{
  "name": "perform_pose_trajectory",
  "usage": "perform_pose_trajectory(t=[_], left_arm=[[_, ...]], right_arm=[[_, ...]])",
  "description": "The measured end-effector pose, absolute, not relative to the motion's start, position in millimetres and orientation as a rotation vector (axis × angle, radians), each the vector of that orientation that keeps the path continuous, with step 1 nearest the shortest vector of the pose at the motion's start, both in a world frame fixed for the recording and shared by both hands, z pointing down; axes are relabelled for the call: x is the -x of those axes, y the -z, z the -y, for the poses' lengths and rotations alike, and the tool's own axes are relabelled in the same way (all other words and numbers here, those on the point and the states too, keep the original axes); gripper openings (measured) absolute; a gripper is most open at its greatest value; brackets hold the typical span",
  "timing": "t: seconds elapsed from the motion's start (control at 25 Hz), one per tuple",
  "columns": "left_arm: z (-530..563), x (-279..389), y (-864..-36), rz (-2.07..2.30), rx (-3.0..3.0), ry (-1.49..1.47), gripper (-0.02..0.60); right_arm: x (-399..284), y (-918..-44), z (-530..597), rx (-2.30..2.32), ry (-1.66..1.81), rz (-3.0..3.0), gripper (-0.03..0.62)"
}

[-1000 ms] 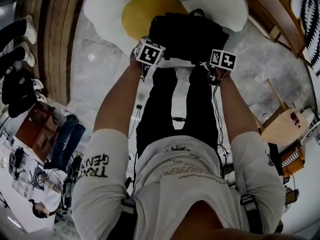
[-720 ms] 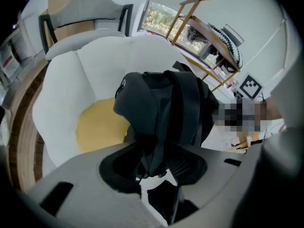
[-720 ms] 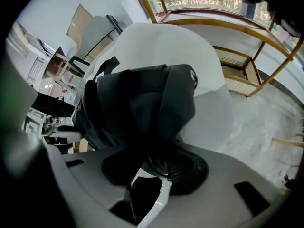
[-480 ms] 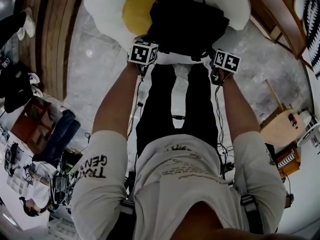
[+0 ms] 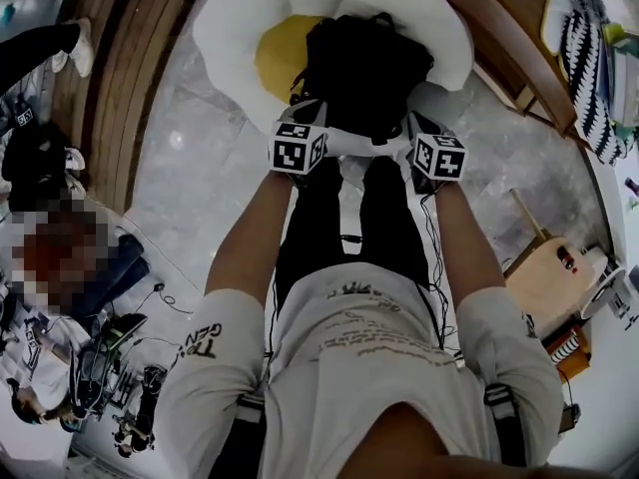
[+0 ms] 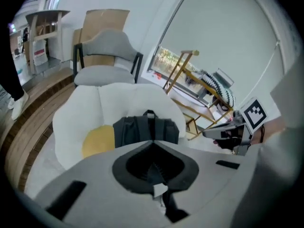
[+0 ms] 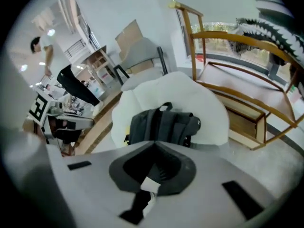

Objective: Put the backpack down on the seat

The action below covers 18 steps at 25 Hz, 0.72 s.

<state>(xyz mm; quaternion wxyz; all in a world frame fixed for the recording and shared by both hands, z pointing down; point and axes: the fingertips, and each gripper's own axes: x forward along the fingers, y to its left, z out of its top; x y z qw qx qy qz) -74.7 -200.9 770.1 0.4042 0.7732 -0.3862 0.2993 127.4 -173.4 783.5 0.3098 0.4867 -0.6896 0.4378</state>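
Observation:
The black backpack (image 5: 367,68) lies on the white, egg-shaped seat (image 5: 235,28) beside its yellow centre (image 5: 278,56). It also shows in the left gripper view, backpack (image 6: 145,128), and in the right gripper view, backpack (image 7: 162,123). My left gripper (image 5: 312,116) hangs just short of its near left corner, apart from it. My right gripper (image 5: 421,126) hangs at the near right corner, also apart. Both pairs of jaws have just been closing and are shut with nothing between them, left gripper (image 6: 152,145), right gripper (image 7: 154,145).
A grey chair (image 6: 107,56) stands behind the seat. A wooden rack (image 7: 228,56) with striped cloth stands to the right. A raised wooden floor strip (image 5: 120,78) runs along the left. A small round wooden table (image 5: 559,257) is at the right. Cables trail on the floor (image 5: 344,238).
Both grippers have lifted and drawn back a little from the backpack's near edge. The backpack stays lying on the seat.

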Motion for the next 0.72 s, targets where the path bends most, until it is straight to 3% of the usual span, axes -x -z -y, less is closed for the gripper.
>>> perform_pose_trajectory(t=[0.4, 0.72], left_arm=[[248, 39, -583, 1.230, -2.171, -0.488, 0.020], [285, 47, -439, 1.478, -2.308, -0.323, 0.020]], right_arm=[[-109, -621, 221, -1.370, -0.980, 2.117, 0.025], [-110, -452, 276, -1.580, -0.485, 2.404, 0.025]])
